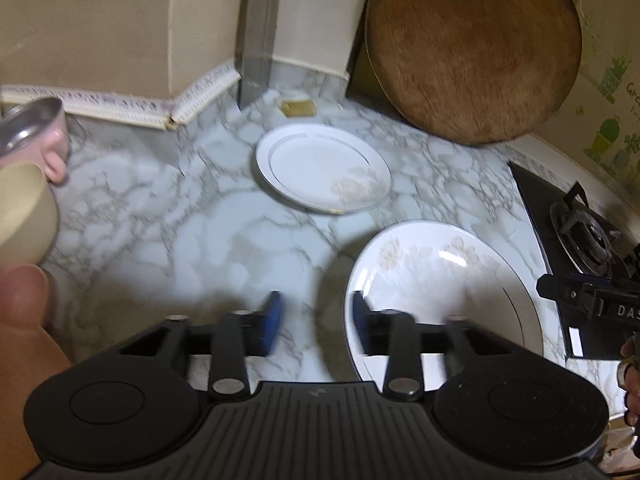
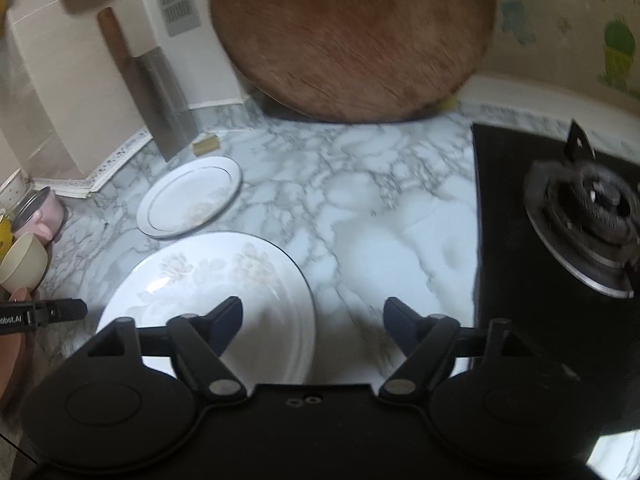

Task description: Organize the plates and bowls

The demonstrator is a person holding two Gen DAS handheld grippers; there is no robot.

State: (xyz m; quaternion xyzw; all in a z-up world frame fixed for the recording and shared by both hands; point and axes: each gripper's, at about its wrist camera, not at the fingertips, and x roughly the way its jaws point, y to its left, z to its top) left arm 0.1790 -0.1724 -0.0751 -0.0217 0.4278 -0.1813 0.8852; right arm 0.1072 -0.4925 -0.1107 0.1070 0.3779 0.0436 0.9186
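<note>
A large white plate with a faint flower print [image 1: 440, 280] [image 2: 208, 280] lies flat on the marble counter. My left gripper [image 1: 316, 320] stands open at the plate's left rim; its right finger hangs over the rim and nothing is pinched. My right gripper [image 2: 313, 312] is wide open over the plate's right rim, pads apart from it. A smaller white plate with a silver ring [image 1: 320, 168] [image 2: 188, 200] lies farther back. At the left edge stand a beige bowl [image 1: 20, 208] [image 2: 24, 264] and a pink metal-lined cup [image 1: 40, 128] [image 2: 40, 208].
A round wooden board [image 1: 472, 52] [image 2: 352, 40] leans on the back wall. A cleaver [image 1: 256, 40] [image 2: 160, 88] stands in the corner. The black gas stove [image 1: 580, 232] [image 2: 580, 216] fills the right side. Bare marble counter [image 2: 380, 208] lies between plates and stove.
</note>
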